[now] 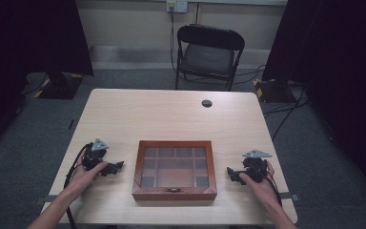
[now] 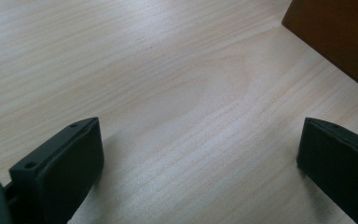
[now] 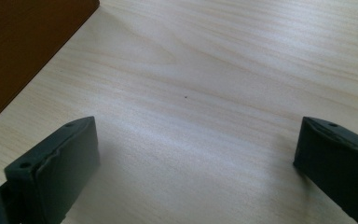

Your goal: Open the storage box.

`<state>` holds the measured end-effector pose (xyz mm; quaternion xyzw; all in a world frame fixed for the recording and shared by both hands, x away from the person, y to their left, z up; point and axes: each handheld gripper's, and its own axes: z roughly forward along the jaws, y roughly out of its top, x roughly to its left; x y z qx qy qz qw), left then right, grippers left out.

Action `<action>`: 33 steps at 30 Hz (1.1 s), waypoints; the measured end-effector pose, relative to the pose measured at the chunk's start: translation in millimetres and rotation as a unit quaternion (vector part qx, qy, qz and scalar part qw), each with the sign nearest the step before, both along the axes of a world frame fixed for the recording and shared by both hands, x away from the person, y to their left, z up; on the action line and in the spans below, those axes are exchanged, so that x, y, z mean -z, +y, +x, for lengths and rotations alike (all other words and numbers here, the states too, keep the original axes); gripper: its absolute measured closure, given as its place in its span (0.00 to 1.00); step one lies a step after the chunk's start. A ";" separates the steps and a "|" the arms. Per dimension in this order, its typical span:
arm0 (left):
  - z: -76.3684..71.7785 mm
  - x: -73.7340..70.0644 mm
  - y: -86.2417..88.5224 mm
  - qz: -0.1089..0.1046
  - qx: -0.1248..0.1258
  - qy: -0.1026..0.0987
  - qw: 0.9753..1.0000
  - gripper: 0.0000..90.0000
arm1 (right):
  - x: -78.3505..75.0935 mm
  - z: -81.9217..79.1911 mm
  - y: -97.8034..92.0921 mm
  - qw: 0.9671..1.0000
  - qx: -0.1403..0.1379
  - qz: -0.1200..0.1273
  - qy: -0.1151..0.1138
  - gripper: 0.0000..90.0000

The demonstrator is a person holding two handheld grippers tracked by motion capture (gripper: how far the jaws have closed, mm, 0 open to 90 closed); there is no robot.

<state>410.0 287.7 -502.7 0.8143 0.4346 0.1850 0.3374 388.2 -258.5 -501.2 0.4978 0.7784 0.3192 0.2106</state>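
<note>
1. The right tongs [image 3: 196, 163] stand with their two black jaws wide apart, nothing between them.
2. Both jaws sit low over the pale wooden table [image 3: 223, 79].
3. The brown wooden box [image 3: 23, 46] fills the upper left corner, its wall resting on the table.

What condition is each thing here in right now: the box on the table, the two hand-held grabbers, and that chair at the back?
Wooden box: lid shut, lying flat between the grippers, untouched.
Left gripper: fingers wide open, holding nothing, low over the table.
Right gripper: fingers wide open, holding nothing, apart from the box.
Folding chair: unfolded, standing upright, empty.
</note>
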 end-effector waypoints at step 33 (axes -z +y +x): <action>0.5 0.2 0.0 -0.001 0.001 0.000 1.000 0.00 | -65.3 -10.2 6.5 0.992 -0.066 0.105 -0.004 0.51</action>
